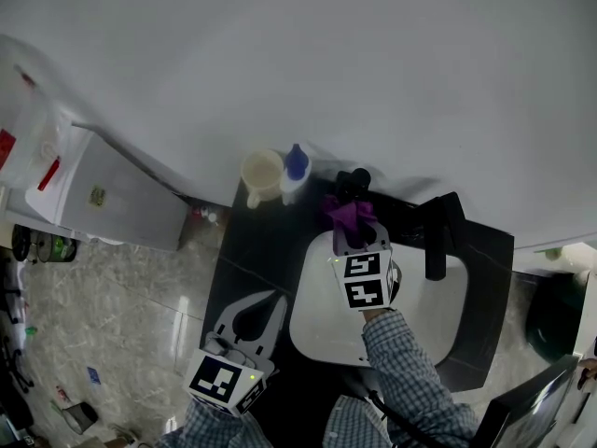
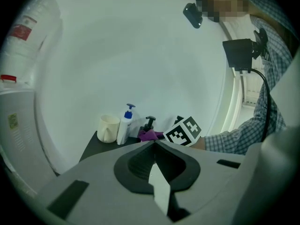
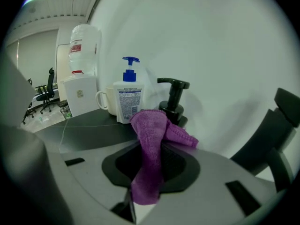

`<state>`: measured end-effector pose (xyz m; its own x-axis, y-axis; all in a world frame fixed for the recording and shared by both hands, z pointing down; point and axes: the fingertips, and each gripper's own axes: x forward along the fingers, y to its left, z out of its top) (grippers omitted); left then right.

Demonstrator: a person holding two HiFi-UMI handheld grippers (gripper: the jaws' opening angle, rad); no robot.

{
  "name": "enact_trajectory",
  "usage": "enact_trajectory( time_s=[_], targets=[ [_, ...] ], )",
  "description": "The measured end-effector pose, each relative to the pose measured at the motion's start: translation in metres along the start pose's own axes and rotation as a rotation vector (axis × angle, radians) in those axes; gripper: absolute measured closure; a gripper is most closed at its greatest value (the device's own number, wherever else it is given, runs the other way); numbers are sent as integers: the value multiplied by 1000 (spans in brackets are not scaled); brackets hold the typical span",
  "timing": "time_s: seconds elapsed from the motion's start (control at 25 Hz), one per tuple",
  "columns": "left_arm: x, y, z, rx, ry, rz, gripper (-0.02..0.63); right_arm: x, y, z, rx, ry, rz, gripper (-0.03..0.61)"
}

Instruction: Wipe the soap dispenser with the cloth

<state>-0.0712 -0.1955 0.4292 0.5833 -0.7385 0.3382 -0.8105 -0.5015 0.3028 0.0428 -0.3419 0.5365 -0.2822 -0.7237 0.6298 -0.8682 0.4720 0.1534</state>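
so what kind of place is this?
Probably an office washroom or pantry corner: white oval basin with a black tap set in a dark counter, black pump soap dispenser, white water cooler alongside.

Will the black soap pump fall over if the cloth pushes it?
Probably not from a gentle wipe: the black soap pump stands upright on the counter. It looks tall and narrow, so a hard shove might tip it. The floppy purple cloth likely presses softly.
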Motion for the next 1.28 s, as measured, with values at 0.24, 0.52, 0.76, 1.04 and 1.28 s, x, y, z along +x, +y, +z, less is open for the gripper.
enact_trajectory(
  time_s=[0.24,0.52,0.76,1.04,1.28],
  targets=[
    [2,-11,2,17,-3,-32,603,-14,-16,-13,68,14,-45,488],
    [1,-19,7,42,-5,-66,603,-56,-28,-11,198,-47,-77,488],
    [5,-34,17,85,-11,-140,603,-112,-19,15,270,-174,-77,488],
    [10,-58,19,111,-14,-225,603,-156,-6,10,301,-253,-113,488],
    [-1,-71,9,129,4,-258,603,-185,0,-15,343,-257,-143,488]
  ],
)
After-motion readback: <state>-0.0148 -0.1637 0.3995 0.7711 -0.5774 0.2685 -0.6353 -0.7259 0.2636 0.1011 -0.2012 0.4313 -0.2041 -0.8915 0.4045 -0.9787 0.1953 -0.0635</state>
